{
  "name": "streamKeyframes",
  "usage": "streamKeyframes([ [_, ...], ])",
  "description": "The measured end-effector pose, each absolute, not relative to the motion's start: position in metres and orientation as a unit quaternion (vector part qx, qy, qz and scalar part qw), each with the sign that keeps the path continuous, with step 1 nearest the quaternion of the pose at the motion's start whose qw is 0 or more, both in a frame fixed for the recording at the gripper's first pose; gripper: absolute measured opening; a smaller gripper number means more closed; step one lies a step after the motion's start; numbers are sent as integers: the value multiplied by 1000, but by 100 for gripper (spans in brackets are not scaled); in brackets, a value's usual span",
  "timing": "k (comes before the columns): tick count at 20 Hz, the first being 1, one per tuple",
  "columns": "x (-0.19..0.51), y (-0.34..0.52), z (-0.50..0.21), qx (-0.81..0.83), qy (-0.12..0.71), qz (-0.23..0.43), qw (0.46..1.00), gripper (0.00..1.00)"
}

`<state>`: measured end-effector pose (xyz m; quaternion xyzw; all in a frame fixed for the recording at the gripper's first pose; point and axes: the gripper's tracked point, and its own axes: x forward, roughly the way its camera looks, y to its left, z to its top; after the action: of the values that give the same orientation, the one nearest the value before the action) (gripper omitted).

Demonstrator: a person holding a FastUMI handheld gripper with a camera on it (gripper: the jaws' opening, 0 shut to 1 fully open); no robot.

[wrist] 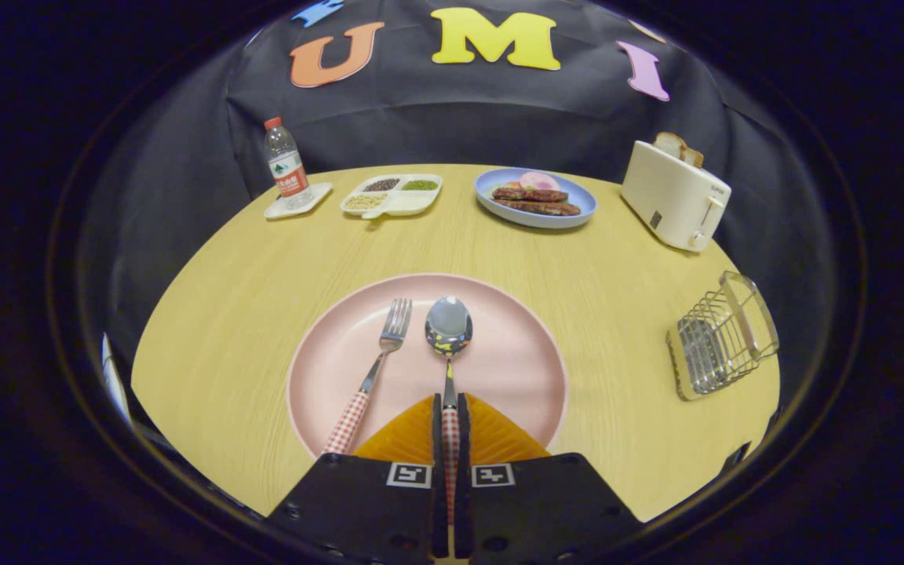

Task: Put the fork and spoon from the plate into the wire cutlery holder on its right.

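Note:
A pink plate (499,369) lies on the round wooden table just ahead of my fingers. On it rest a fork (380,357) with a red-checked handle, left of the fingers, and a spoon (449,326) whose bowl points away from me. My gripper (450,404) is shut on the spoon's checked handle, which runs back between the two fingers. The wire cutlery holder (723,336) stands on the table to the right of the plate, near the table's edge, with nothing showing inside it.
Along the far side of the table stand a water bottle (285,165) on a small tray, a divided dish (393,195) of grains, a blue plate (534,198) of food, and a white toaster (676,195) with bread in it.

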<state>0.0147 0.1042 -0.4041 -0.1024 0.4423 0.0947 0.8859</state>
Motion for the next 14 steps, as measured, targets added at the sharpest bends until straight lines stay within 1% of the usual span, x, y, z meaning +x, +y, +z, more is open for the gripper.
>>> streamKeyframes([
  [6,0,63,-324,-85,439,114,887,4],
  [14,-2,-24,-214,-52,397,105,910,4],
])
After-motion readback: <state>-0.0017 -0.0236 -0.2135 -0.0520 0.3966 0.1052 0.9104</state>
